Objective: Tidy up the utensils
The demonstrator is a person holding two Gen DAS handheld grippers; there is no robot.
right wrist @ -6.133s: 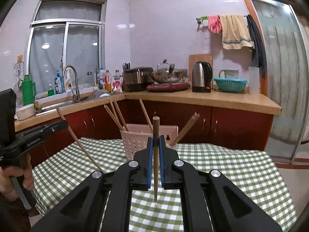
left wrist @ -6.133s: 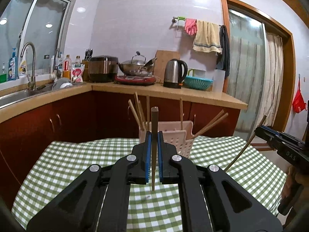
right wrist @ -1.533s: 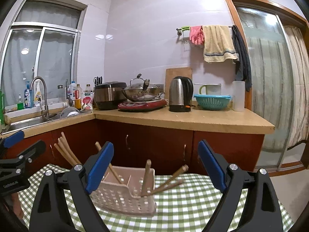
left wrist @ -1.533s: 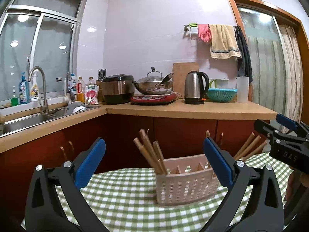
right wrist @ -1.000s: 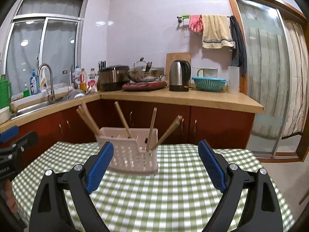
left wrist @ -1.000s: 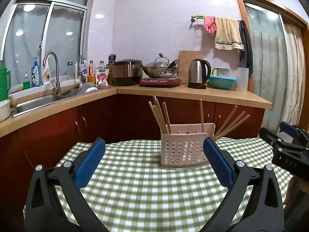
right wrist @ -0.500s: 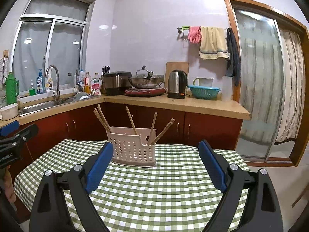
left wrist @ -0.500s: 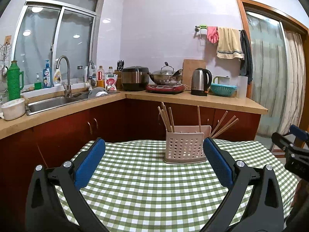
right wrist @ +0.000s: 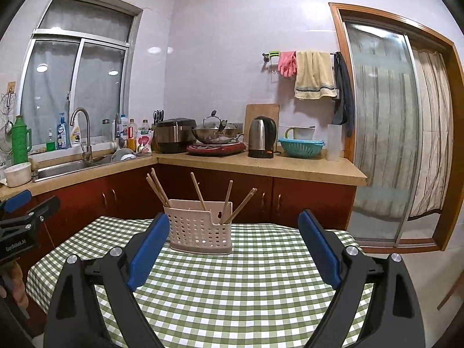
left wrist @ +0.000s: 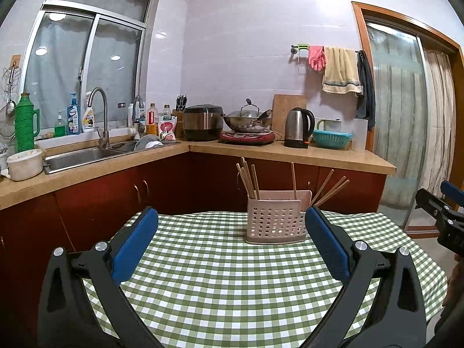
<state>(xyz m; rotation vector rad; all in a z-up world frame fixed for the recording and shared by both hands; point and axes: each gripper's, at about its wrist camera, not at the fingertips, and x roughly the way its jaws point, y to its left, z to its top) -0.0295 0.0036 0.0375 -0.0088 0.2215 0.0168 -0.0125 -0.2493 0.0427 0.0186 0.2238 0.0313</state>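
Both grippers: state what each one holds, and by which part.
Nothing is held. The left gripper and right gripper are both open and empty; the wooden chopsticks stand in the pale perforated plastic caddy.

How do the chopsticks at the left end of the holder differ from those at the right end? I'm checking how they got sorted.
In the left wrist view, the left chopsticks stand bunched tight and steep, tilting slightly left; the right chopsticks fan apart and lean far right. The left bunch also rises higher above the holder. Both groups are plain wood, standing ends-down in it.
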